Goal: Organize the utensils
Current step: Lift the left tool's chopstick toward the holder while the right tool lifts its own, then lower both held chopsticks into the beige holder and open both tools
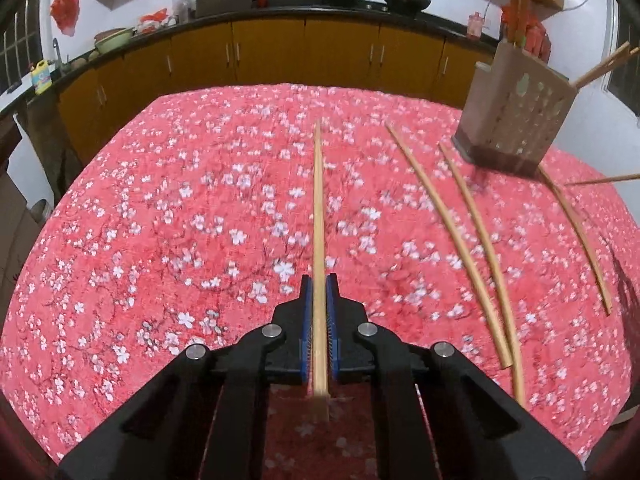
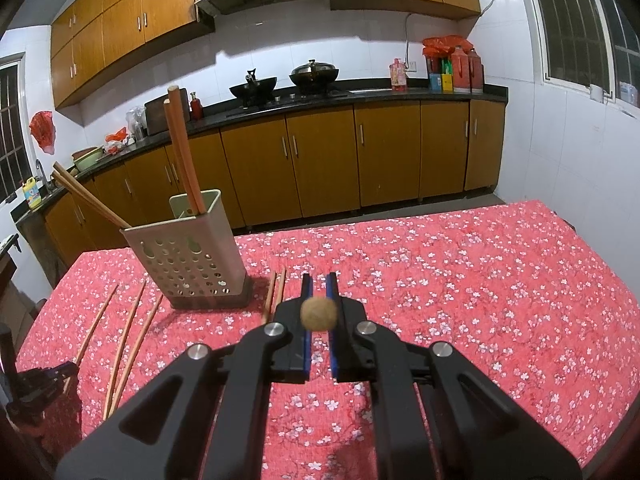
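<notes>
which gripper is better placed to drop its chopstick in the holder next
Probably right: the right gripper holds a chopstick end-on, with the holder close by. The left gripper sits farther from it.

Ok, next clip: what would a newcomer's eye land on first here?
First, the left gripper, shut on a chopstick that points straight ahead over the red floral tablecloth. Next, the right gripper, holding another chopstick seen end-on as a round tan tip. Then the perforated holder standing on the cloth left of the right gripper with chopsticks already in it, and loose ones lying beside it.
</notes>
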Available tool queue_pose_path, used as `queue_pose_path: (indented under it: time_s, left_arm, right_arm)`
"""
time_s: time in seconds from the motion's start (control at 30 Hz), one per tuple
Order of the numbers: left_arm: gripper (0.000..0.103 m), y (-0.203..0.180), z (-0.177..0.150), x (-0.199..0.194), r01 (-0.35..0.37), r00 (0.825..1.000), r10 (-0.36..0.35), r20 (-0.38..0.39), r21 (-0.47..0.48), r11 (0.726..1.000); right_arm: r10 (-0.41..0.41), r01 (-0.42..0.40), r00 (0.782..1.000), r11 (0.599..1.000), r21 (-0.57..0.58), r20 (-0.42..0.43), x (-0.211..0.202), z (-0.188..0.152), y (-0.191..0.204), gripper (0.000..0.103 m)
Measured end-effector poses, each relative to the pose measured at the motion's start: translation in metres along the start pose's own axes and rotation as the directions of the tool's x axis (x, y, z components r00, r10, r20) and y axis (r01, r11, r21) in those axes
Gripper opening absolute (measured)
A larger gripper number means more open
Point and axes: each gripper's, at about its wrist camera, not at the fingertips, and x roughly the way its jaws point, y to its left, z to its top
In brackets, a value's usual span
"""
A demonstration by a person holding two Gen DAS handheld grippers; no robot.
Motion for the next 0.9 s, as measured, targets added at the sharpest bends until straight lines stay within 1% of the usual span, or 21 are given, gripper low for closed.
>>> queue_pose_path:
  time_s: [0.13, 0.27, 0.33, 0.43, 0.6, 0.7, 0.77, 0.9]
  left_arm:
    - [0.008, -0.002, 0.016, -0.021, 0.014, 0.998, -0.014, 0.066, 0.003, 1.0]
    - [0.008, -0.006, 0.037, -0.045, 0.026, 0.989, -0.027, 0.146, 0.009, 1.0]
    - [0.008, -0.007, 0.045, -0.058, 0.033, 0.982, -0.034, 0.187, 0.012, 0.999]
    - [0.008, -0.011, 0.056, -0.071, 0.039, 0.972, -0.041, 0.23, 0.011, 0.999]
    - [0.008, -0.016, 0.068, -0.082, 0.055, 0.96, -0.053, 0.276, 0.0, 0.998]
    - [0.007, -0.02, 0.076, -0.093, 0.08, 0.951, -0.074, 0.302, -0.009, 0.997]
    - [0.007, -0.023, 0.084, -0.105, 0.107, 0.94, -0.098, 0.327, -0.009, 0.994]
    - [0.007, -0.032, 0.104, -0.133, 0.164, 0.909, -0.155, 0.388, 0.011, 0.986]
  right_arm:
    - [-0.002, 0.002, 1.0, 1.0, 0.004, 0.017, -0.004, 0.004, -0.001, 0.008]
    - [-0.002, 0.002, 1.0, 1.0, 0.004, 0.031, -0.008, 0.007, -0.002, 0.008]
    - [0.0, 0.0, 0.999, 1.0, 0.003, 0.036, -0.01, 0.008, -0.001, 0.008]
    - [0.003, -0.003, 0.999, 1.0, 0.001, 0.042, -0.012, 0.009, -0.001, 0.008]
    - [0.013, -0.013, 0.998, 1.0, -0.006, 0.055, -0.018, 0.012, 0.0, 0.008]
    - [0.045, -0.044, 0.997, 0.999, -0.012, 0.069, -0.026, 0.018, 0.004, 0.008]
    - [0.08, -0.078, 0.993, 0.997, -0.024, 0.088, -0.038, 0.027, 0.008, 0.008]
    - [0.189, -0.185, 0.973, 0.982, -0.043, 0.134, -0.067, 0.049, 0.019, 0.008]
